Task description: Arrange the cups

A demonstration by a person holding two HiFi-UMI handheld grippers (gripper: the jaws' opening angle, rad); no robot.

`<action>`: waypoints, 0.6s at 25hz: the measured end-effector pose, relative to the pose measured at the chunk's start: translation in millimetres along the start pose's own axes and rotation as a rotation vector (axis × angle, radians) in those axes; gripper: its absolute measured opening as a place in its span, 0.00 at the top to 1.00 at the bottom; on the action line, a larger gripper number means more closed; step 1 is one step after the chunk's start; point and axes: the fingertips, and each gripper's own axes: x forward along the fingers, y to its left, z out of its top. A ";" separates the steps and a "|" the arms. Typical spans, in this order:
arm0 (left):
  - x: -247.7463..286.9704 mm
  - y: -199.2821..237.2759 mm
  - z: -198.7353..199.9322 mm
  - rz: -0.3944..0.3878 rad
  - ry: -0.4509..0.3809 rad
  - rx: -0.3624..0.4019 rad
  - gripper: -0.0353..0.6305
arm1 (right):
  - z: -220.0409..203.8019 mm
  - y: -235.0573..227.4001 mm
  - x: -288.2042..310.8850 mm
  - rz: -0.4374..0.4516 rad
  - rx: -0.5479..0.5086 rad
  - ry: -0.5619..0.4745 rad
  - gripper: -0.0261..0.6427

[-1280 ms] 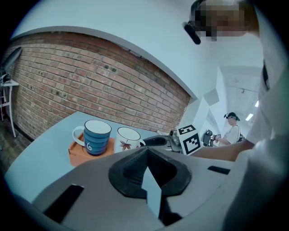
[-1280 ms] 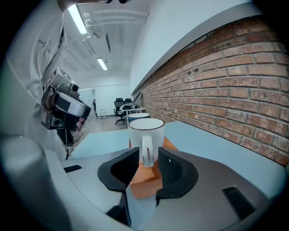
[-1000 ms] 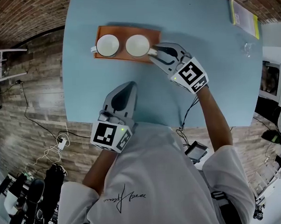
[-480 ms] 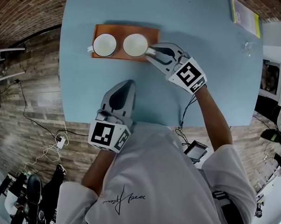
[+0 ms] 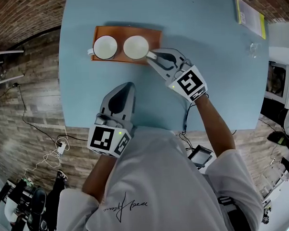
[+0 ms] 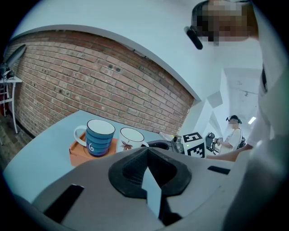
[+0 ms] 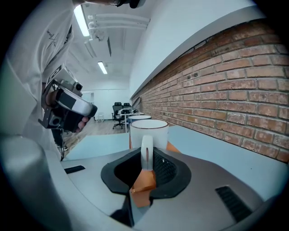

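The right hand-held gripper [image 5: 150, 58] is seen with its jaws only partly parted, having just been closing, and they are clenched on the handle of the white ceramic cup with a leaf motif [image 5: 135, 47]. That cup is set on the right half of the orange rectangular tray [image 5: 155, 34], just beside the blue-striped ceramic cup [image 5: 104, 47], towards the far side of the pale blue desk [image 5: 214, 71]. The left hand-held gripper [image 5: 127, 85] is held fully clenched on nothing over the desk's near part, apart from the tray.
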 end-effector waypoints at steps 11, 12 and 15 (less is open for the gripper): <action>-0.7 1.2 4.1 -0.007 -0.017 0.008 0.94 | 9.3 1.6 -4.1 -0.068 0.017 -0.017 0.87; -1.0 2.1 3.9 -0.006 -0.018 0.008 0.94 | 9.6 1.2 -5.4 -0.075 0.021 -0.018 0.87; -2.3 4.1 3.4 -0.001 -0.023 0.008 0.94 | 9.5 -0.4 -9.7 -0.095 0.038 -0.019 0.87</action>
